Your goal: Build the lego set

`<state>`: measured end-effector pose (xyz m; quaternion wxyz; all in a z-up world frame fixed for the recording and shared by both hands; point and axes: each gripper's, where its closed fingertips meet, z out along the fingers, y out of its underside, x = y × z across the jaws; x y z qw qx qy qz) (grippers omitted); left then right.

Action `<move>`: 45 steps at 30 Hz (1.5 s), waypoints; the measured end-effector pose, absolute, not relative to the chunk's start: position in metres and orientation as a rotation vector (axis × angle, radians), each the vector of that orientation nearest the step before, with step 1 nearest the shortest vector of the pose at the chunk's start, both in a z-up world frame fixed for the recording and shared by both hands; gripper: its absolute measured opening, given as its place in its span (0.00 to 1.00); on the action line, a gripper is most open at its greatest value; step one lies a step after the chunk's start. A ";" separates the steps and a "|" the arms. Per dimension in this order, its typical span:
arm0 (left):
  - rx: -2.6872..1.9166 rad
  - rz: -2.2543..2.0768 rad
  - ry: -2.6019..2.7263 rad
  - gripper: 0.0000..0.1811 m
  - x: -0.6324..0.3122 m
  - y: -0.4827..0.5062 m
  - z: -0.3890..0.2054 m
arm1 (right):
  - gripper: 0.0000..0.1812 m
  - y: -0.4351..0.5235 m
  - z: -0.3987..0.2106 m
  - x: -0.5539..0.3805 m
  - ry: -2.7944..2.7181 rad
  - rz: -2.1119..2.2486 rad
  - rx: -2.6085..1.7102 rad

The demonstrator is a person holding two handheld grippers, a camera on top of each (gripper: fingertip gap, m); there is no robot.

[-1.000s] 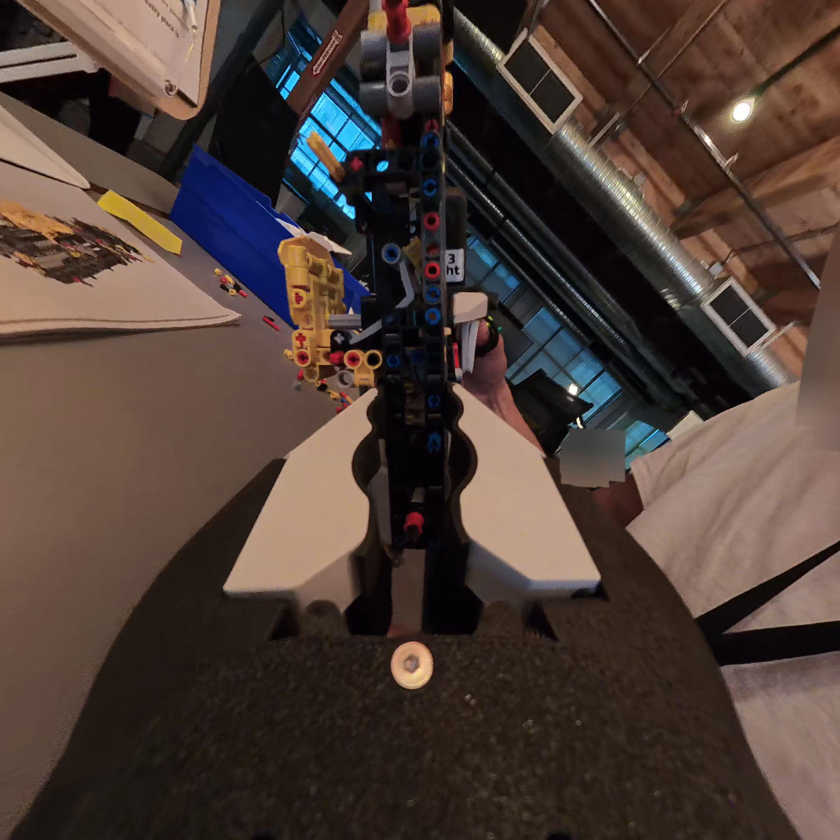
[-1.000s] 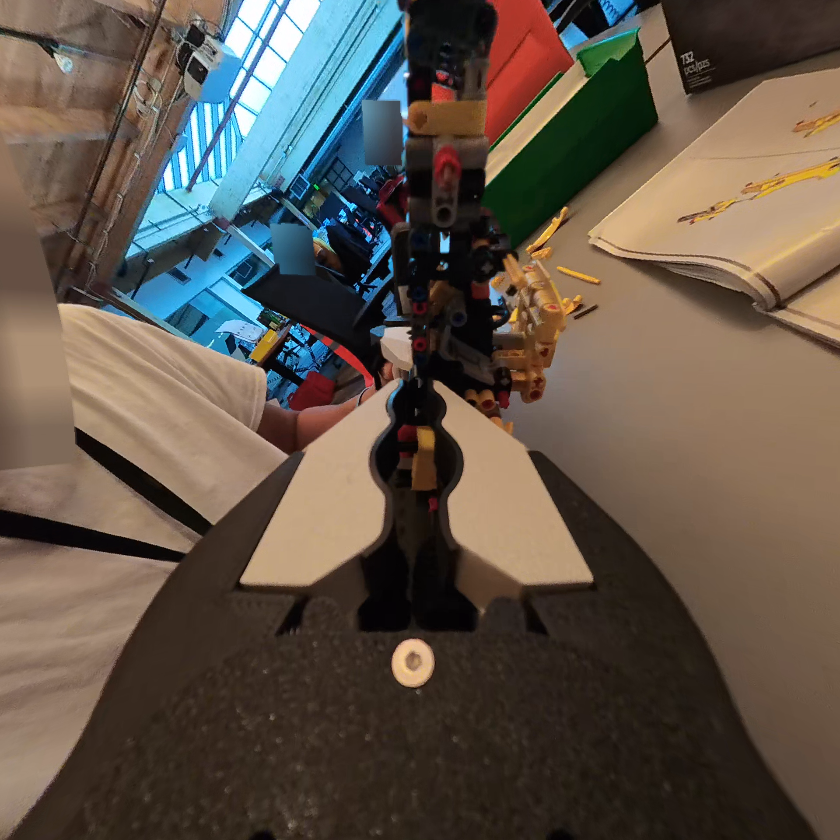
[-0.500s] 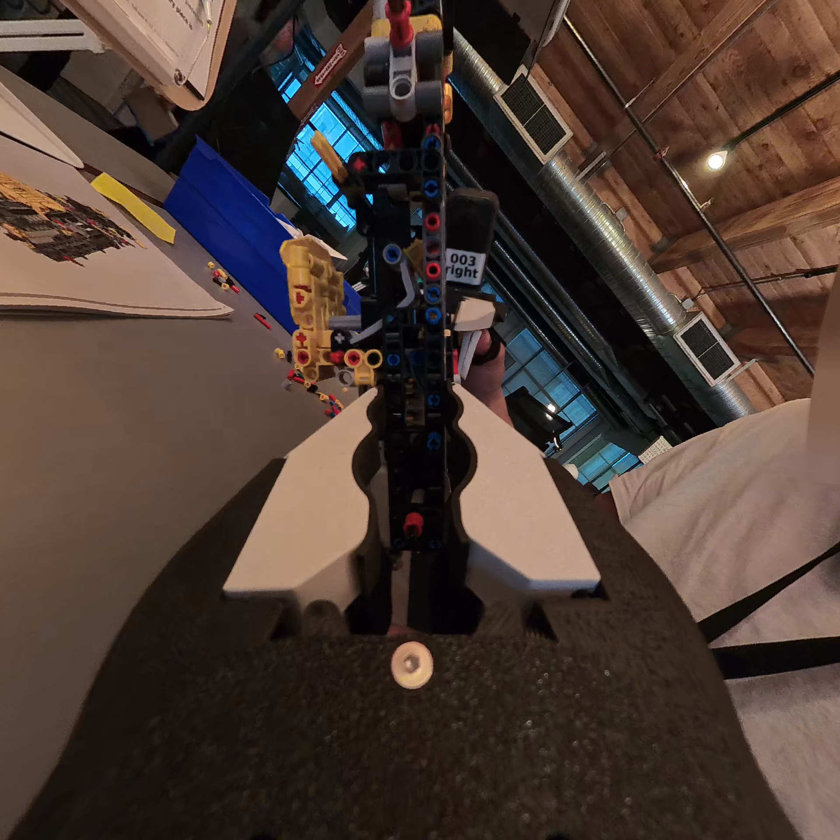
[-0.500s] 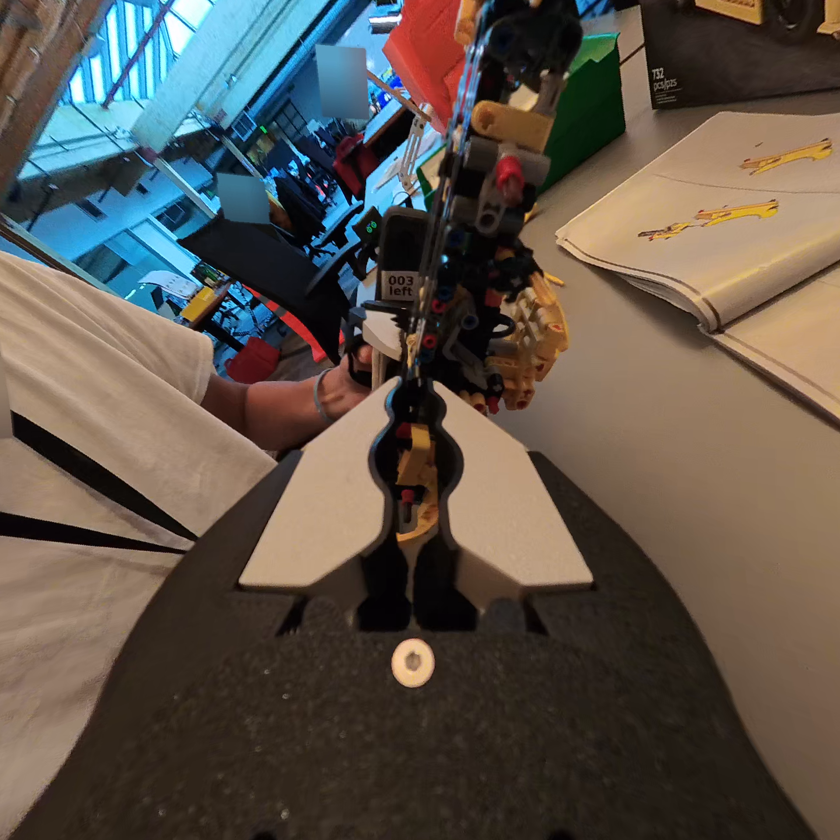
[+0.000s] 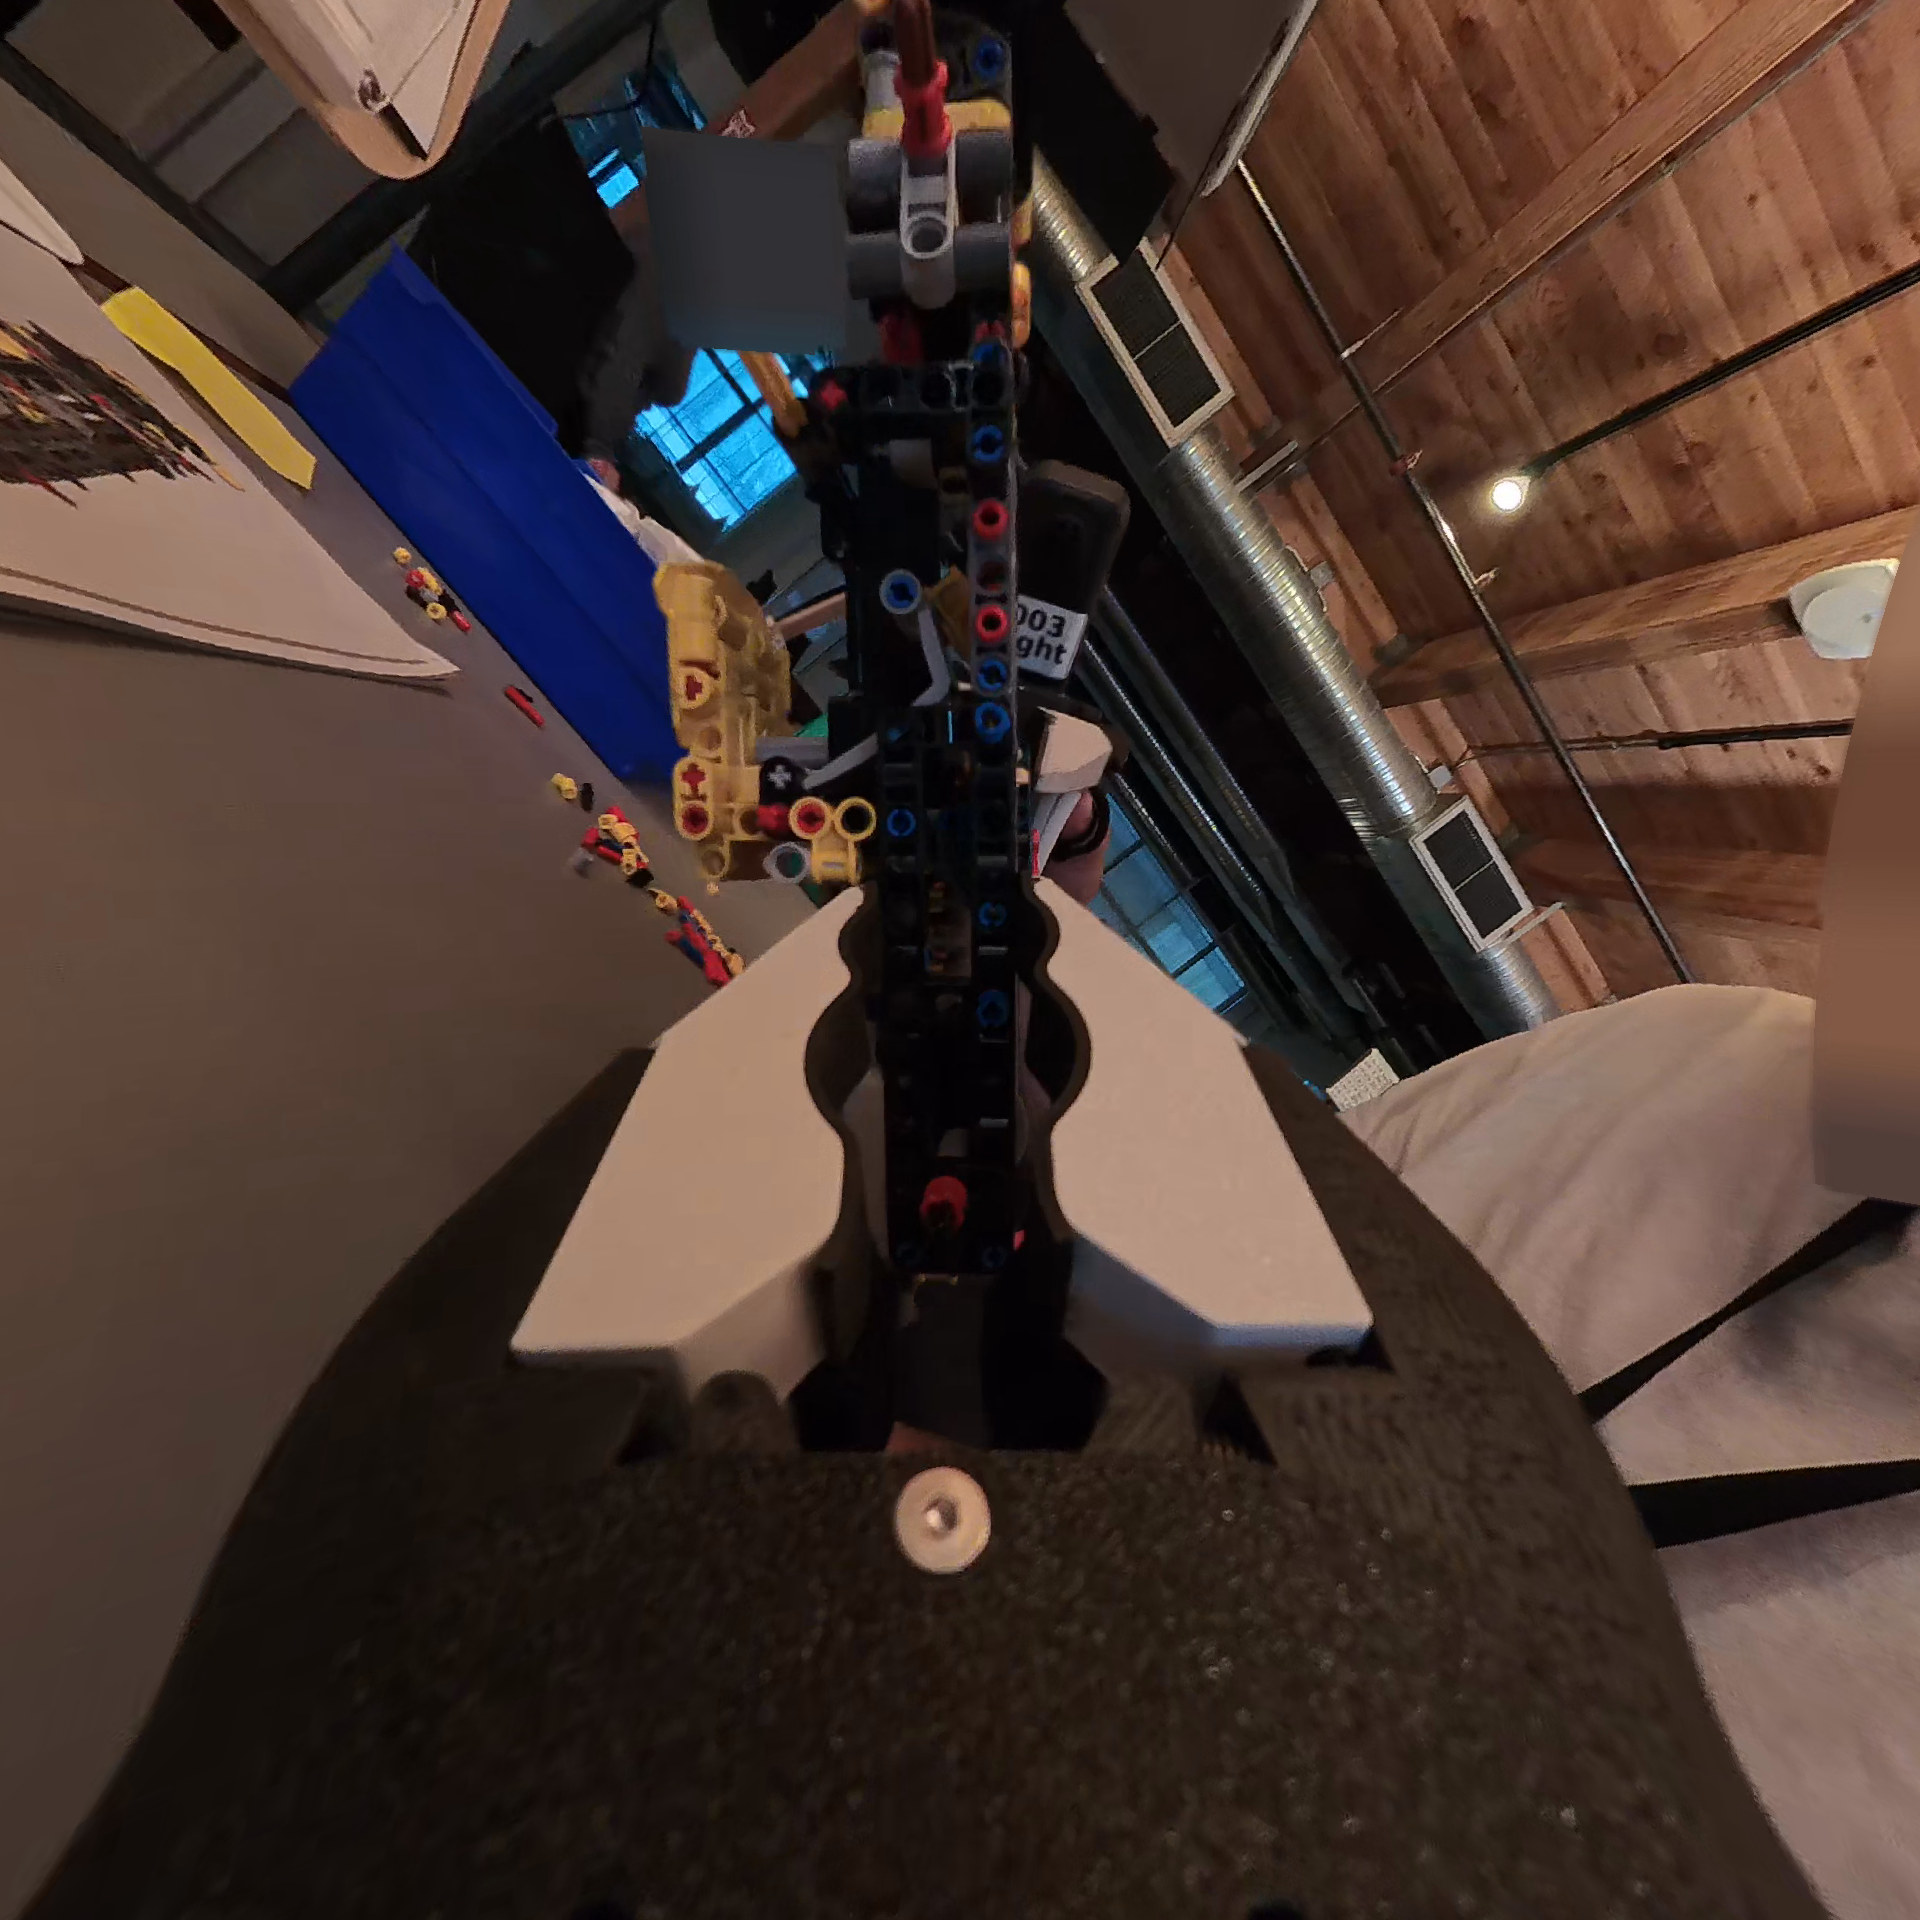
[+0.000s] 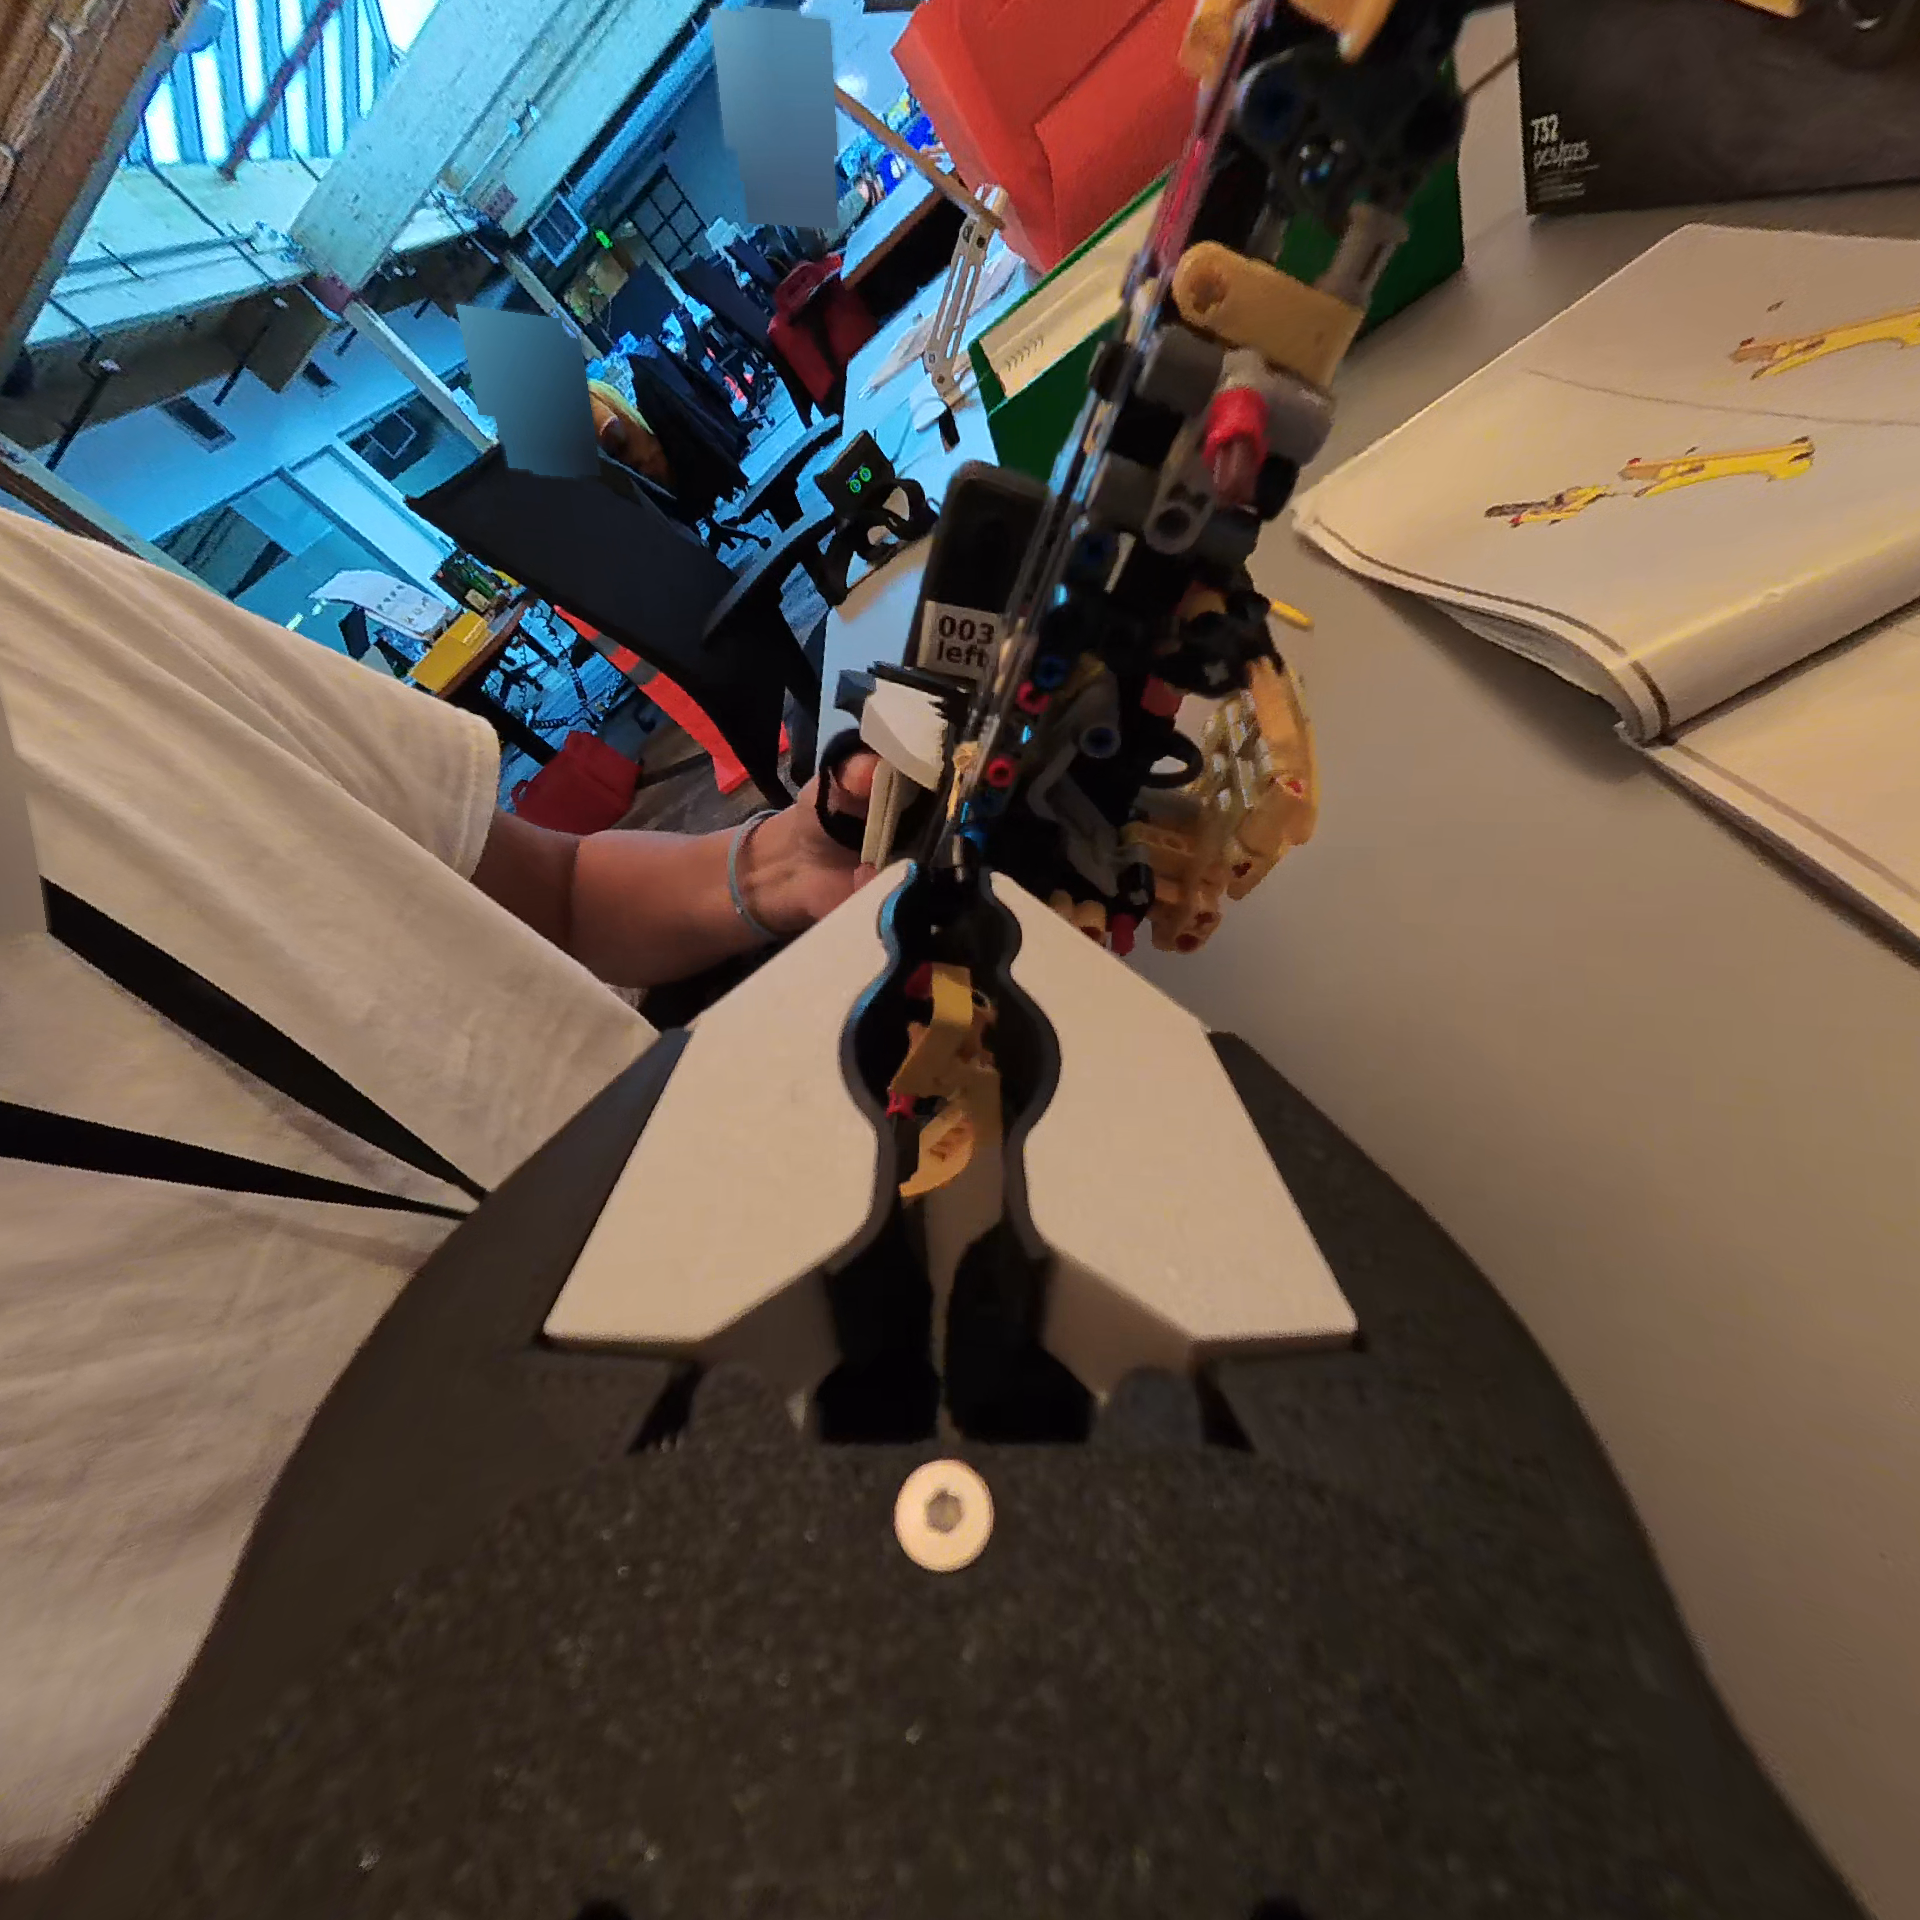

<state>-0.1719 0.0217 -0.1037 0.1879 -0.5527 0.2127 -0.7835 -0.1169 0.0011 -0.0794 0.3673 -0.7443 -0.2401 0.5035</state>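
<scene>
A long black lego assembly point(image 5: 940, 727) with blue and red pins, a grey and red top point(image 5: 925, 208) and a yellow block point(image 5: 727, 748) on its side is held in the air over the grey table. My left gripper point(image 5: 951, 914) is shut on its lower end. My right gripper point(image 6: 948, 883) is shut on the same assembly point(image 6: 1132, 644), with a yellow piece point(image 6: 945, 1081) between its fingers. In the right wrist view the assembly leans up and to the right. Each gripper shows behind the assembly in the other's view, the right one point(image 5: 1070, 748) and the left one point(image 6: 914, 727).
An instruction booklet point(image 5: 156, 561), a yellow strip point(image 5: 208, 384), a blue bin point(image 5: 488, 499) and loose small pieces point(image 5: 623, 842) lie on the table. The right wrist view shows an open booklet point(image 6: 1662, 540), a green bin point(image 6: 1049, 353), a red bin point(image 6: 1039, 114) and a black box point(image 6: 1714, 104). Some 7 cm of space lies between my two pairs of fingers.
In the right wrist view the assembly has swung from upright to leaning right, and the left gripper with its hand has come into sight. Both grips have held.
</scene>
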 end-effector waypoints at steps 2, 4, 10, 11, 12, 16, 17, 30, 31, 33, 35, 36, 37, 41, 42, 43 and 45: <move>-1.572 -2.194 0.599 0.13 -0.171 0.022 -0.106 | 0.04 0.002 -0.086 -0.117 -0.632 1.249 -1.957; -1.568 -2.209 0.583 0.13 -0.171 0.022 -0.106 | 0.04 0.001 -0.085 -0.118 -0.628 1.255 -1.955; -1.559 -2.259 0.551 0.13 -0.170 0.021 -0.104 | 0.04 -0.001 -0.081 -0.117 -0.636 1.317 -1.915; -1.554 -2.256 0.554 0.13 -0.170 0.021 -0.103 | 0.04 -0.001 -0.080 -0.117 -0.636 1.316 -1.914; -1.545 -2.258 0.550 0.13 -0.170 0.021 -0.102 | 0.04 -0.002 -0.078 -0.117 -0.637 1.322 -1.910; -1.531 -2.242 0.576 0.13 -0.171 0.018 -0.100 | 0.05 -0.004 -0.077 -0.116 -0.650 1.323 -1.918; -1.526 -2.232 0.588 0.13 -0.171 0.017 -0.099 | 0.05 -0.003 -0.076 -0.118 -0.642 1.332 -1.915; -1.526 -2.230 0.594 0.13 -0.172 0.015 -0.099 | 0.04 -0.010 -0.080 -0.120 -0.713 1.261 -1.976; -1.529 -2.225 0.599 0.13 -0.172 0.015 -0.100 | 0.04 -0.013 -0.083 -0.120 -0.731 1.260 -1.994; -1.533 -2.219 0.601 0.13 -0.171 0.015 -0.100 | 0.04 -0.015 -0.086 -0.119 -0.764 1.213 -2.007; -1.536 -2.239 0.588 0.13 -0.171 0.016 -0.100 | 0.04 -0.014 -0.085 -0.119 -0.771 1.188 -2.018; -1.539 -2.252 0.578 0.13 -0.171 0.016 -0.101 | 0.04 -0.013 -0.085 -0.119 -0.772 1.172 -2.023; -1.543 -2.263 0.568 0.13 -0.170 0.017 -0.101 | 0.04 -0.012 -0.085 -0.118 -0.776 1.155 -2.032; -1.548 -2.273 0.544 0.13 -0.171 0.018 -0.102 | 0.05 -0.008 -0.085 -0.118 -0.780 1.110 -2.033; -1.551 -2.265 0.535 0.13 -0.171 0.020 -0.102 | 0.05 -0.005 -0.085 -0.118 -0.765 1.096 -2.036; -1.551 -2.270 0.521 0.13 -0.171 0.022 -0.102 | 0.05 -0.002 -0.084 -0.118 -0.740 1.089 -2.029; -1.543 -2.286 0.495 0.13 -0.173 0.024 -0.101 | 0.09 0.004 -0.078 -0.117 -0.688 1.095 -2.000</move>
